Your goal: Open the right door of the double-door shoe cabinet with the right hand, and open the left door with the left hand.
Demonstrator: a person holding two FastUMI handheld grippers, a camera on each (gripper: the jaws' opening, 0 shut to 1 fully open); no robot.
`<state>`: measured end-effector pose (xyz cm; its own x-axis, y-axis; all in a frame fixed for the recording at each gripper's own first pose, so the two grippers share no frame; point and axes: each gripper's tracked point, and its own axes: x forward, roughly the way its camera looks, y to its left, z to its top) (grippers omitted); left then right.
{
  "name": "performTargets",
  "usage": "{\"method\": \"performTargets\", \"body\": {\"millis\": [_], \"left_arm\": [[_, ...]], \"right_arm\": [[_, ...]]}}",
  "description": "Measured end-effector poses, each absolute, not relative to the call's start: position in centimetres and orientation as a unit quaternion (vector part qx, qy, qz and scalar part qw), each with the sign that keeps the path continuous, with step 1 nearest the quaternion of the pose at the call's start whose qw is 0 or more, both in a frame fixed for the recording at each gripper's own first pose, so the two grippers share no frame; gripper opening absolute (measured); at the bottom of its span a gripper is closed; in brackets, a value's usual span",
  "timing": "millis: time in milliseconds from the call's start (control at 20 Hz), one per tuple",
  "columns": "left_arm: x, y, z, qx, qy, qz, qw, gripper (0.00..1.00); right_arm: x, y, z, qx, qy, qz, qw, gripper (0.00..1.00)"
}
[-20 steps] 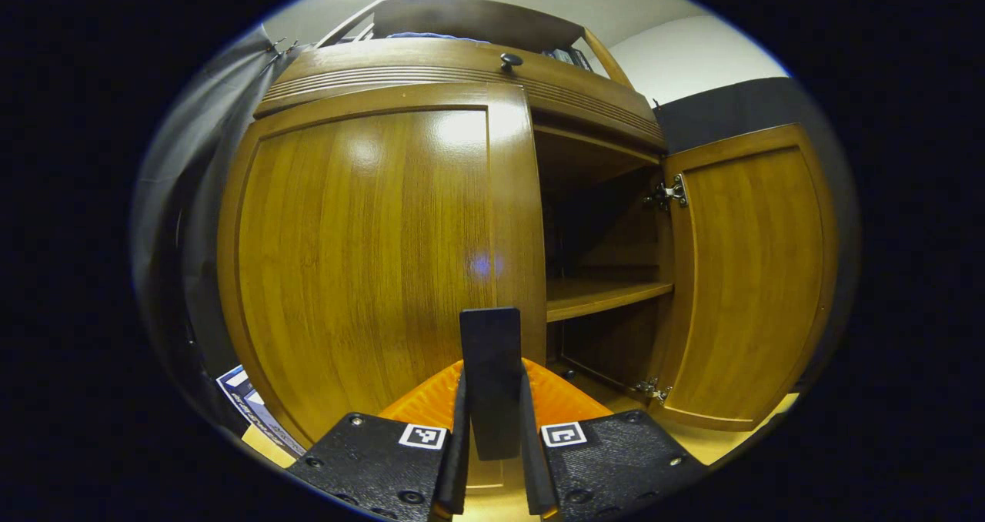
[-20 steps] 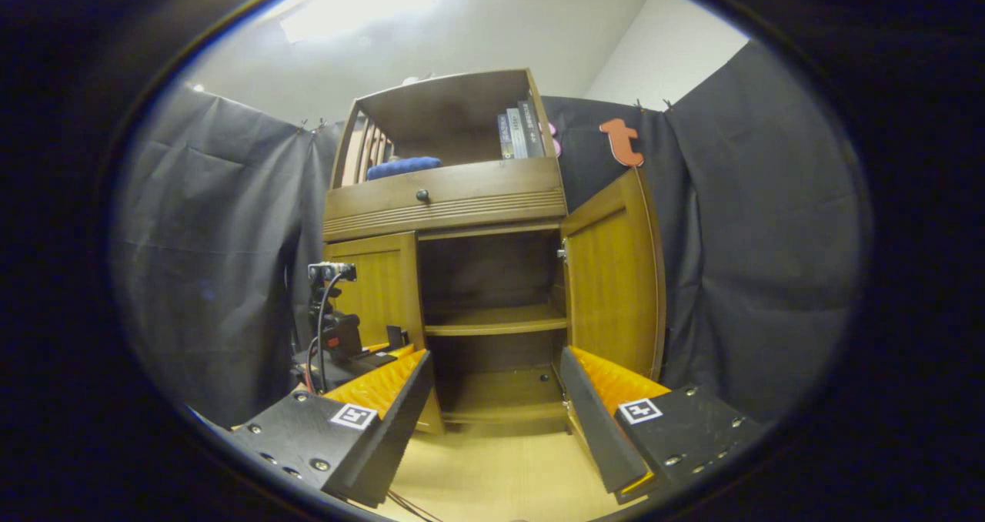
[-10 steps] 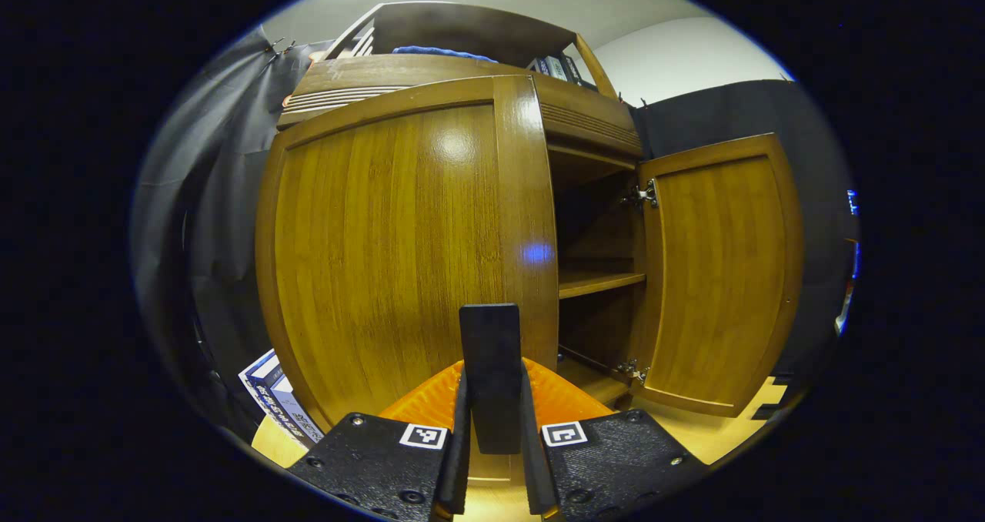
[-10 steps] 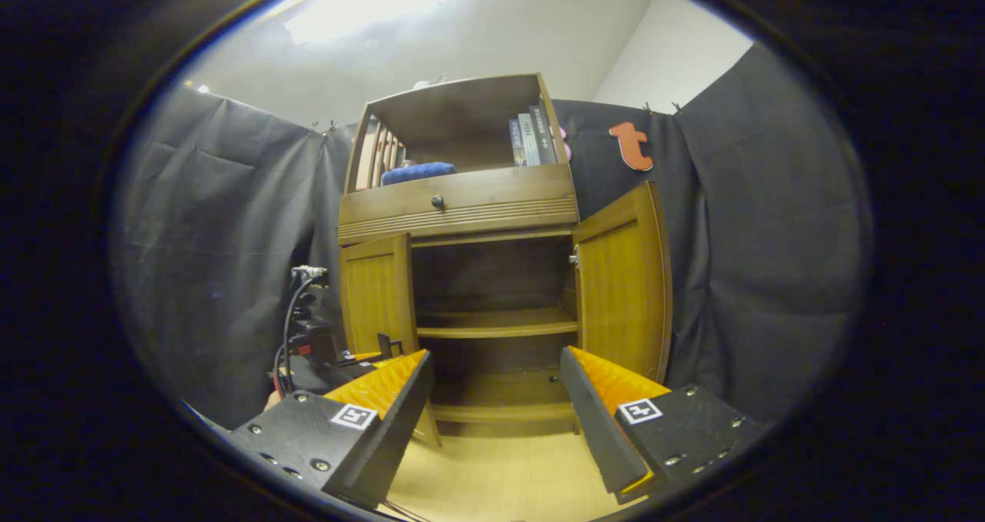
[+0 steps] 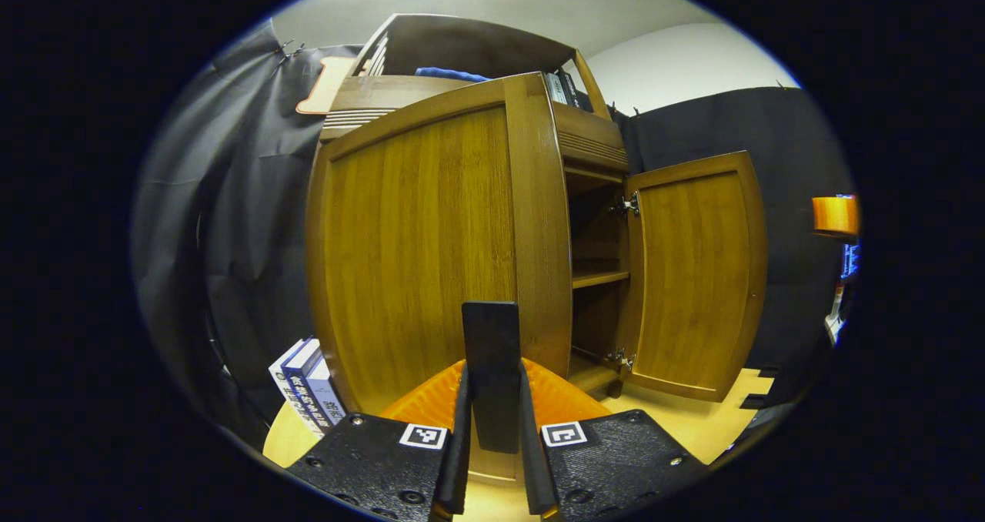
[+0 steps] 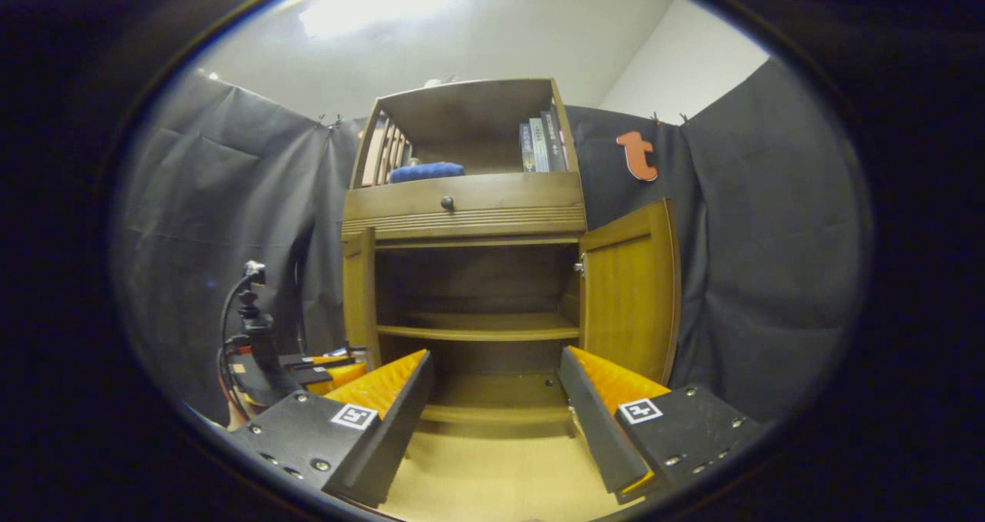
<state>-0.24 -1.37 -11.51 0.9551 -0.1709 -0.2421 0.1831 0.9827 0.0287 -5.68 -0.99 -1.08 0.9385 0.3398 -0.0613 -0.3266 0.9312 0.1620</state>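
My left gripper was pinching the handle at the free edge of the left door, which rose upright just ahead. My right gripper hung spread, well back from the shoe cabinet; its view showed the left door edge-on and the right door swung wide.

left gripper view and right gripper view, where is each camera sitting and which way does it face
Left gripper view: rides the left gripper, close to the left door, facing its outer face; its own fingers clamp the door's handle.
Right gripper view: rides the right gripper, set back from the shoe cabinet, facing its open front; its own fingers stand apart, holding nothing.
Shared: both doors swung open, the right door, the inner shelf.
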Motion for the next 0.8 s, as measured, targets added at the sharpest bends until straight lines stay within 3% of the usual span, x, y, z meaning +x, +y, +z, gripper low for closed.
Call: {"method": "performTargets", "body": {"millis": [50, 100, 650, 700, 800], "left_arm": [[-0.8, -0.9, -11.3, 0.027, 0.118, -0.087, 0.989, 0.30], [-1.3, -0.4, -11.2, 0.027, 0.116, -0.081, 0.990, 0.31], [-5.1, 4.7, -9.6, 0.031, 0.098, -0.039, 0.994, 0.31], [-5.2, 5.1, -9.5, 0.034, 0.097, -0.032, 0.994, 0.31], [-5.3, 6.2, -9.4, 0.039, 0.095, -0.018, 0.995, 0.30]], "right_arm": [[-5.7, -0.9, -1.0, 0.072, 0.044, 0.168, 0.982, 0.94], [-5.8, -1.0, -0.9, 0.070, 0.042, 0.165, 0.983, 0.98], [-6.2, 0.6, -0.7, 0.063, 0.045, 0.175, 0.981, 0.98], [-6.2, 0.7, -0.8, 0.064, 0.046, 0.177, 0.981, 0.94], [-6.1, 0.9, -1.1, 0.070, 0.048, 0.179, 0.980, 0.98]]}}
